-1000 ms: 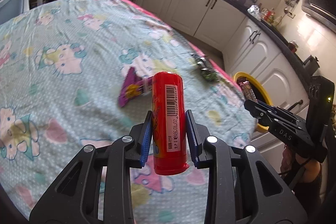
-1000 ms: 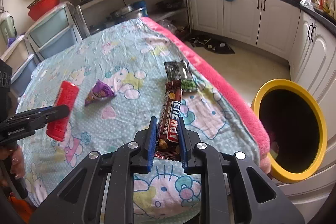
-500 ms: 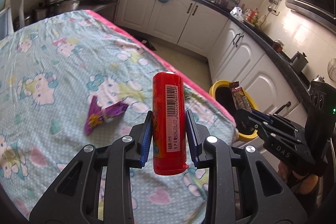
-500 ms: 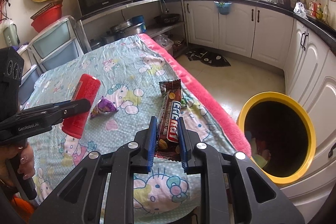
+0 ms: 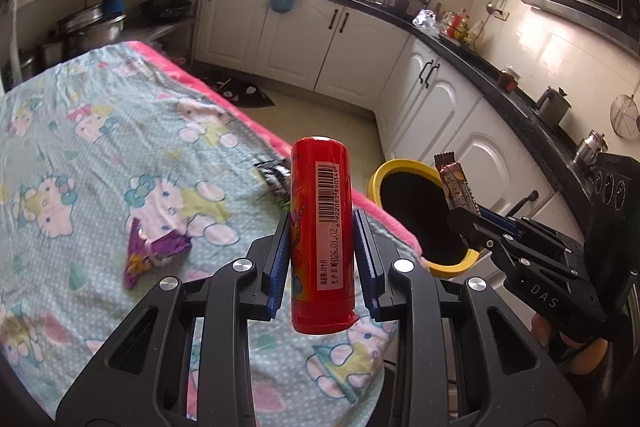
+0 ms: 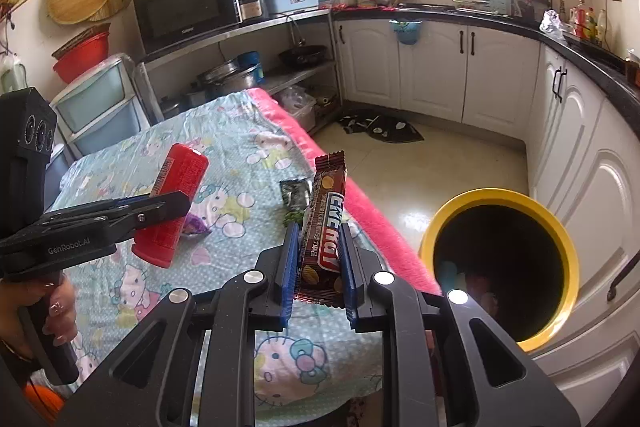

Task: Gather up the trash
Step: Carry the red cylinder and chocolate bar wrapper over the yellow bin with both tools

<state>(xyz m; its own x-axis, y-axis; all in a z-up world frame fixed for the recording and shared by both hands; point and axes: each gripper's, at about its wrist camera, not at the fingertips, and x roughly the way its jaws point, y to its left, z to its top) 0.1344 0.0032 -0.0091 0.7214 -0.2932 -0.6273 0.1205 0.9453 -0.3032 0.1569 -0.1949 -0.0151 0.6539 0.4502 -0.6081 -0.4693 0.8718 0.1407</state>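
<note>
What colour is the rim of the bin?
Yellow. The bin rim shows best in the right wrist view.

A black microwave sits on the far metal shelf, pots stacked below. White cabinets line the far wall. A dark mat lies on the floor.

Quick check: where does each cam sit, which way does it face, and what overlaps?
Left wrist: behind the left hand-held gripper, facing the table's edge and yellow bin; clamps a red tube; the right hand-held gripper shows.
Right wrist: behind the right hand-held gripper, facing the table and bin; clamps a snack bar; a hand shows.
Shared: table, bin, both loads.
</note>
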